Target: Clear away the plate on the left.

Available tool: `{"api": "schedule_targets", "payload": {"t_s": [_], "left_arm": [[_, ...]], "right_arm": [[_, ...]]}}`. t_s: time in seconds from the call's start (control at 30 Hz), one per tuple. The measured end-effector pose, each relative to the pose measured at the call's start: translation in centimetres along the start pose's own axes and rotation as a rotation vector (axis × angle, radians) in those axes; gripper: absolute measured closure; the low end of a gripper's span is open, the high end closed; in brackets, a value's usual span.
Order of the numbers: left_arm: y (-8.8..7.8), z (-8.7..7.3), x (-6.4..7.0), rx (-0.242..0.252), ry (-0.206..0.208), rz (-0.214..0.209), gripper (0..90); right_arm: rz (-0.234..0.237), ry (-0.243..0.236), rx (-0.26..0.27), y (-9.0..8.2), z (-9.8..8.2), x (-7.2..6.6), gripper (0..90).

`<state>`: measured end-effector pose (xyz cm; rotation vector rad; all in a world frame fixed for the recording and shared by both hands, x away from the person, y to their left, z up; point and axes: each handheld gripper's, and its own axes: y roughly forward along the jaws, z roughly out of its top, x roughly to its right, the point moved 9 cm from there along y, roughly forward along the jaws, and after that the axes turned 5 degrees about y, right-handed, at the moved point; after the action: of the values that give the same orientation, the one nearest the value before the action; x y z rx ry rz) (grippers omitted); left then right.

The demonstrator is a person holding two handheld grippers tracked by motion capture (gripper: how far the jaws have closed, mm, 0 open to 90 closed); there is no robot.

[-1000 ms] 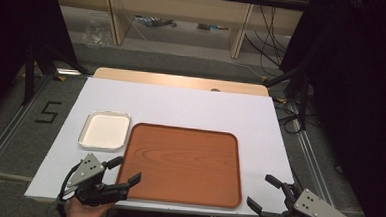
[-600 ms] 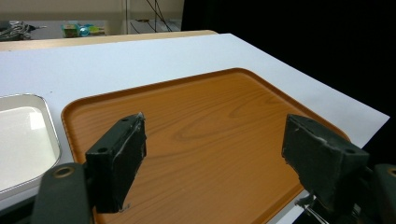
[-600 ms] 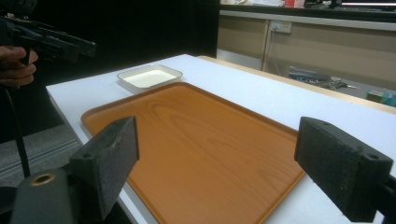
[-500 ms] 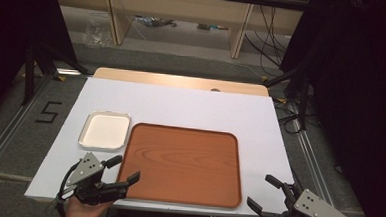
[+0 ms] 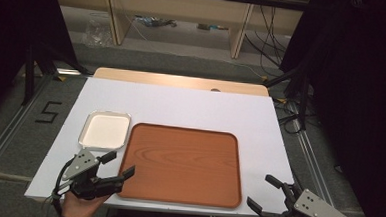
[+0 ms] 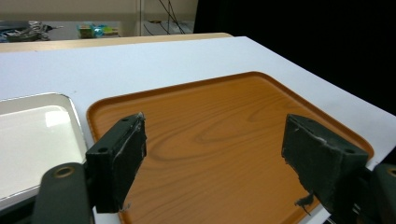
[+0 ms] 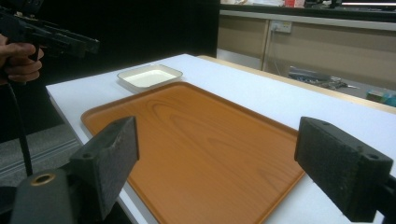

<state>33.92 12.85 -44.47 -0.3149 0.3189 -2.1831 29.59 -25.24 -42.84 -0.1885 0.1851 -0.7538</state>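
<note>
The wood-grain tray (image 5: 180, 164) lies flat between your two grippers, its rounded near-left corner just ahead of your left gripper (image 5: 114, 167), fingers apart. Your right gripper (image 5: 265, 192) hangs off its near-right corner, fingers apart too. A glossy white dish (image 5: 104, 130) sits beside the tray on the bare white counter (image 5: 181, 103).

Right tongs (image 5: 268, 193) body cut by bottom edge, left hand (image 5: 78, 208) partly cropped
</note>
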Motion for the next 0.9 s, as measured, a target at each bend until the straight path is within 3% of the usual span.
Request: {"api": "schedule_targets", "payload": {"t_s": [0.2, 0.57, 0.9], "left_arm": [[0.2, 0.0, -0.9, -0.003, -0.013, 0.017, 21.8], [0.9, 0.0, -2.0, -0.026, 0.015, 0.045, 21.8], [1.9, -0.1, -4.1, -0.045, 0.005, 0.092, 21.8]], "right_arm": [[0.006, -0.005, 0.001, 0.0, 0.0, 0.0, 14.8], [0.023, -0.009, -0.017, 0.0, -0.1, -0.1, 14.8], [0.019, -0.009, -0.018, 0.0, -0.1, -0.1, 14.8]]}}
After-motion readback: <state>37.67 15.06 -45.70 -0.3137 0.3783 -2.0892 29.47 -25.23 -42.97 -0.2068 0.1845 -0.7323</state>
